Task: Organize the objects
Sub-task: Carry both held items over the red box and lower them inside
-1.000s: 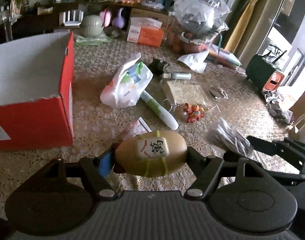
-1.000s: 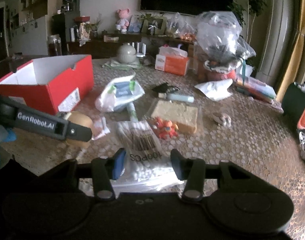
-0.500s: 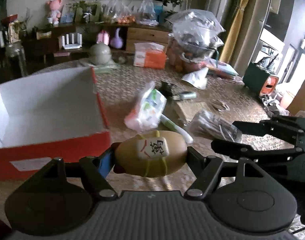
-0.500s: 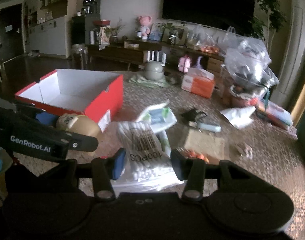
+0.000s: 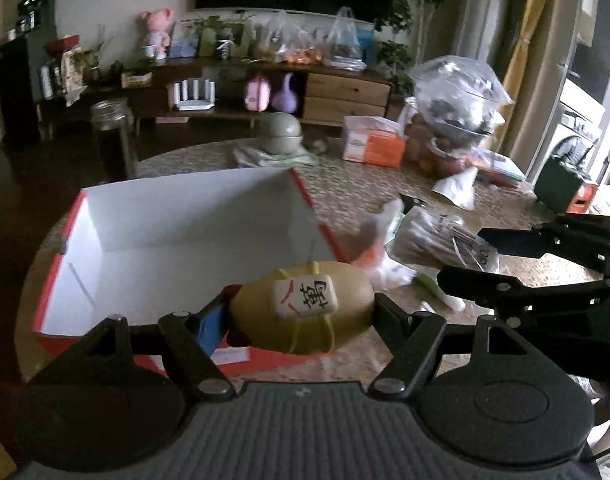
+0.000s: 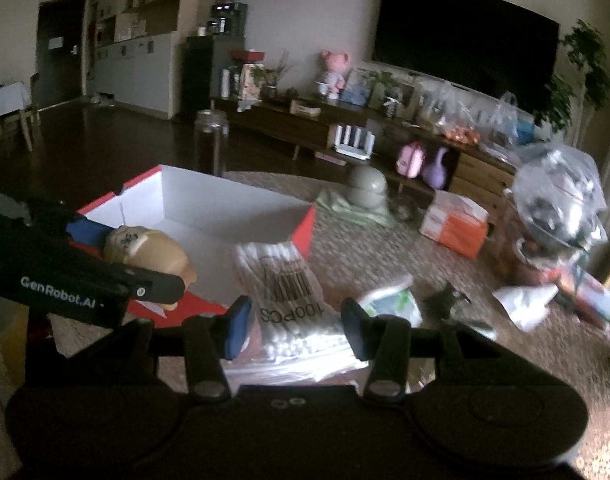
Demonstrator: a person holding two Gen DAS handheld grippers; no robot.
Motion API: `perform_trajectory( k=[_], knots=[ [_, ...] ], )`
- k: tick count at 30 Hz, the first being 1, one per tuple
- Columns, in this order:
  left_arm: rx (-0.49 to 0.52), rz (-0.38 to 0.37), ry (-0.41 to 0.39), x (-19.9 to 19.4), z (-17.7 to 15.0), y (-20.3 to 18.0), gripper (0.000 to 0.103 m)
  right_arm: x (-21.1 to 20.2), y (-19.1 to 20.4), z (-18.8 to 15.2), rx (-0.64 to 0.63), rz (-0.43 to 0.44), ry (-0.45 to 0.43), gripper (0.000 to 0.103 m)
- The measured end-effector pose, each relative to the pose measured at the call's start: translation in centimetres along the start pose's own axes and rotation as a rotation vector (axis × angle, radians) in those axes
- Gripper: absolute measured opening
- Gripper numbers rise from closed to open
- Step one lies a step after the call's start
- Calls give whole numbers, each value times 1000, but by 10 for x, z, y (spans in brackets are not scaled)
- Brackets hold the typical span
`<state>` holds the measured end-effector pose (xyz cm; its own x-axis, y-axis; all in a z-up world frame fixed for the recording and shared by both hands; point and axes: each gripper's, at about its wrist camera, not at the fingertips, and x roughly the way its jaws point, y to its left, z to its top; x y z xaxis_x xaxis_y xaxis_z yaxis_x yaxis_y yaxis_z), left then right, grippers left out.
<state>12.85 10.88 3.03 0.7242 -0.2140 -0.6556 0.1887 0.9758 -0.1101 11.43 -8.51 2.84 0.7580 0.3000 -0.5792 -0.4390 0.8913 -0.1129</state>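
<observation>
My left gripper (image 5: 301, 312) is shut on a tan egg-shaped toy (image 5: 305, 306) with a white tile bearing a Chinese character. It hangs over the near right edge of an open red box with a white inside (image 5: 177, 240). My right gripper (image 6: 293, 324) is shut on a clear bag of cotton swabs (image 6: 289, 300), held in the air right of the box (image 6: 209, 208). The left gripper (image 6: 145, 268) with the toy (image 6: 149, 252) shows at the left of the right wrist view. The swab bag (image 5: 437, 240) and right gripper also show in the left wrist view.
On the lace-covered table lie a white plastic bag (image 6: 393, 300), an orange tissue box (image 6: 453, 224), a grey-green bowl (image 6: 367, 188), a dark clip (image 6: 445, 300) and a large clear bag of goods (image 6: 557, 216). A glass jar (image 5: 113, 136) stands behind the box.
Both grippers have risen and swung left toward the red box, each carrying its object. The toy now hangs over the box's near right edge; the swab bag is beside the box.
</observation>
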Motion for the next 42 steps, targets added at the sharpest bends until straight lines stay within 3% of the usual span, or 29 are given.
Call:
perform_trajectory(
  k=[13,27,39,42],
  knots=[
    [-18,99,42,15,25,66,75,66,35,51,-56,29,32,49],
    [38,224,150,80,46,116,75,143,61,61,-95,88,166,49],
    [61,171,338,137,47,131,76,202,73,55,-123,131,354,48],
    [127,203,361,146,44,125,76,209,75,51,-140,135,384,48]
  ],
)
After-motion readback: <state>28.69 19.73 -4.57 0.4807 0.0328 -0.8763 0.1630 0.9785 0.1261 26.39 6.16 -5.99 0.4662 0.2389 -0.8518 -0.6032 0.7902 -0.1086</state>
